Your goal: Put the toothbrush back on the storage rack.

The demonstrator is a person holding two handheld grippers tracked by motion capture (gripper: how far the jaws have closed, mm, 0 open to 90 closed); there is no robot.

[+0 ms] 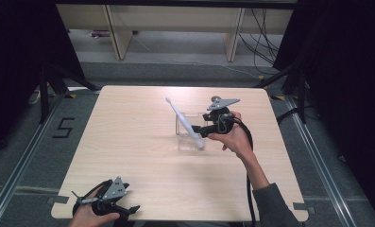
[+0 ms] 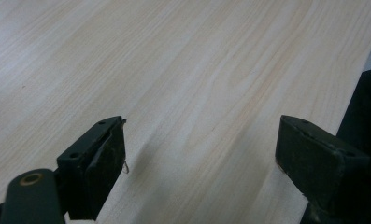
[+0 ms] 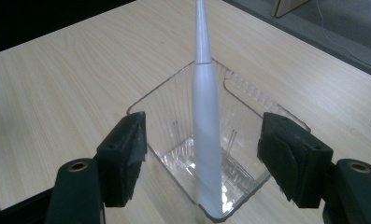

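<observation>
A white toothbrush-like wand [image 1: 185,122] leans up and to the left out of a clear square plastic container [image 1: 181,142] on the middle right of the wooden table [image 1: 128,142]. My right gripper [image 1: 203,129] is at the container's right side, held by a hand. In the right gripper view its jaws stand open on either side of the wand [image 3: 205,121], with gaps to both pads, just above the container's rim [image 3: 160,93]. My left gripper [image 1: 131,209] rests at the table's front left corner, open, with only bare wood between its jaws [image 2: 202,144].
Bare wood runs across the table's left half and front. Beyond the far edge stand wooden furniture legs [image 1: 121,38] and loose cables [image 1: 260,42] on the floor. Dark curtains and stands flank both sides. A floor mark "5" [image 1: 64,126] lies to the left.
</observation>
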